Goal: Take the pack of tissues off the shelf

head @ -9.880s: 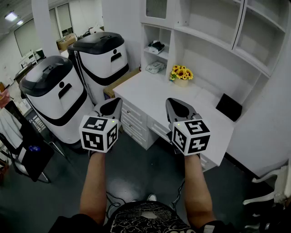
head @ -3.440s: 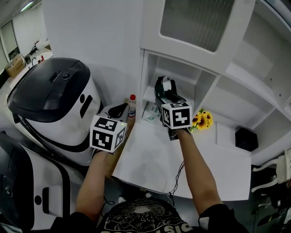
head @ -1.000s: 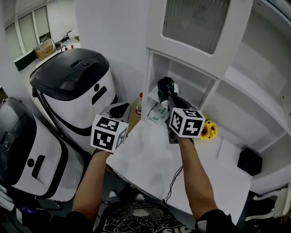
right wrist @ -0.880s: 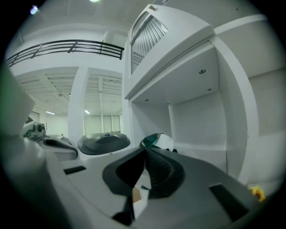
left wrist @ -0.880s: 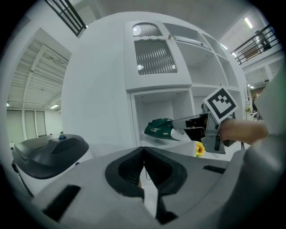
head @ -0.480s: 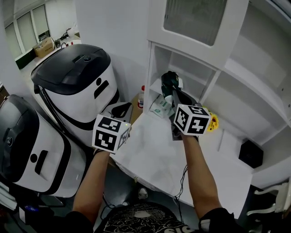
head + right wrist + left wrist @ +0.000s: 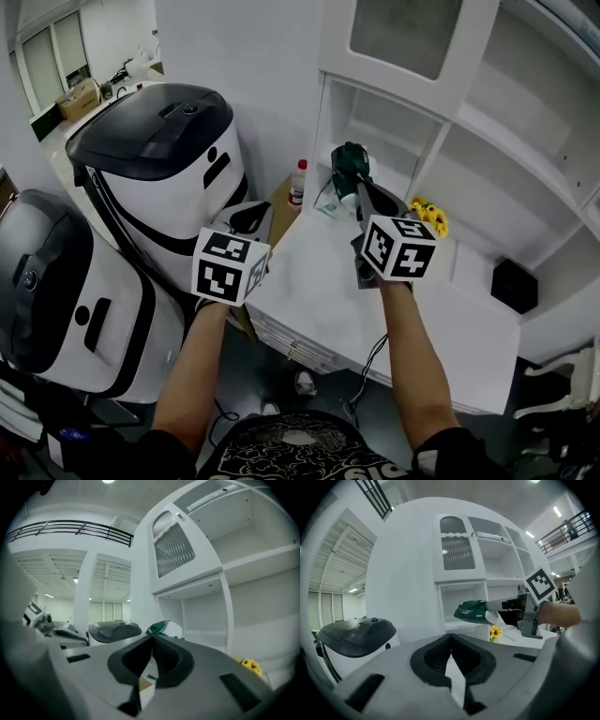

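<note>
The pack of tissues [image 7: 348, 165], dark green with a white end, is clamped at the tip of my right gripper [image 7: 357, 186], which is shut on it. It hangs in the air in front of the white shelf unit's [image 7: 330, 112] open compartment, above the back of the desk. In the left gripper view the pack [image 7: 473, 611] juts out leftward from the right gripper. The right gripper view shows the pack [image 7: 165, 628] just past the jaws of the right gripper [image 7: 152, 638]. My left gripper [image 7: 247, 217] is shut and empty, low at the desk's left corner, its jaws [image 7: 451, 638] touching.
Two big white machines with black lids [image 7: 155, 159] [image 7: 47, 281] stand left of the white desk [image 7: 319, 291]. A red-capped bottle [image 7: 298, 182] is by the shelf's side. A pale pack [image 7: 329, 204], yellow flowers [image 7: 428, 215] and a black box [image 7: 511, 284] are on the desk.
My right gripper has drawn the green pack a little away from the shelf opening, still clamped. The head view has shifted. The left gripper has hardly moved.
</note>
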{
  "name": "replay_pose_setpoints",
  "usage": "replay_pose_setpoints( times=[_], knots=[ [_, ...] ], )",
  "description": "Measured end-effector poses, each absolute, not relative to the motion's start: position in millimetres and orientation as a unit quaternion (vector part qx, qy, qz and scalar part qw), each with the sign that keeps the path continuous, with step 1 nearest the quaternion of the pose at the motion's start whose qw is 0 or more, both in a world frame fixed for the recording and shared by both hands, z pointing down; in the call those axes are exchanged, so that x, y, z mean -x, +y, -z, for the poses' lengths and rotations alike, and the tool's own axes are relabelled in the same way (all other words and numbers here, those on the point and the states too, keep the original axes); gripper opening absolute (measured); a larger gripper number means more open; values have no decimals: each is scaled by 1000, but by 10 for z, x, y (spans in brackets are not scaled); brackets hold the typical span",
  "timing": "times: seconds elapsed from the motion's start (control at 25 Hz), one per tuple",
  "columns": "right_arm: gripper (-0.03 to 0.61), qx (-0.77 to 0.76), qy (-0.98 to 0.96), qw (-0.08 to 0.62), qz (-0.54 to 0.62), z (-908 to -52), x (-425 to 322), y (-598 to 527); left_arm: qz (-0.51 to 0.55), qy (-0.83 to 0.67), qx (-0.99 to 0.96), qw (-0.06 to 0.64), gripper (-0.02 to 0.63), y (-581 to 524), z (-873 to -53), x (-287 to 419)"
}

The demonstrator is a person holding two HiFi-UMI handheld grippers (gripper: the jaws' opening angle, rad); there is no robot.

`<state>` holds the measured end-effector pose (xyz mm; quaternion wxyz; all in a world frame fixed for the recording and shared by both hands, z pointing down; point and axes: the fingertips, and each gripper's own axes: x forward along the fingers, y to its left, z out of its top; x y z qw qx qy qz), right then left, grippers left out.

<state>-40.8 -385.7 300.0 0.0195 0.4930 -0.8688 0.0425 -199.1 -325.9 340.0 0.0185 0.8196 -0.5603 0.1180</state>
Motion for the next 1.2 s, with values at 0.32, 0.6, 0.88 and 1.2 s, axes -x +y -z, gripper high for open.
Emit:
replay_pose_setpoints(
  times=[0.32,0.6,0.88,1.2],
  knots=[
    [6,-501,-865,16,-31,-3010,478,-3270,-107,-550,-828,9,6,-2894,-3375,2059],
    [6,-504,-863,9,-22,-3066,549,-2861,-99,-536,-839,-2,8,-2686,-3385,1999],
    [6,-514,-857,7,-23,-3206,569,-2599,-93,-525,-846,-10,6,-2582,-3374,1943],
    [6,-522,-853,15,-16,-3351,559,-2489,-94,-521,-848,-18,8,-2575,-3424,1934]
  ],
)
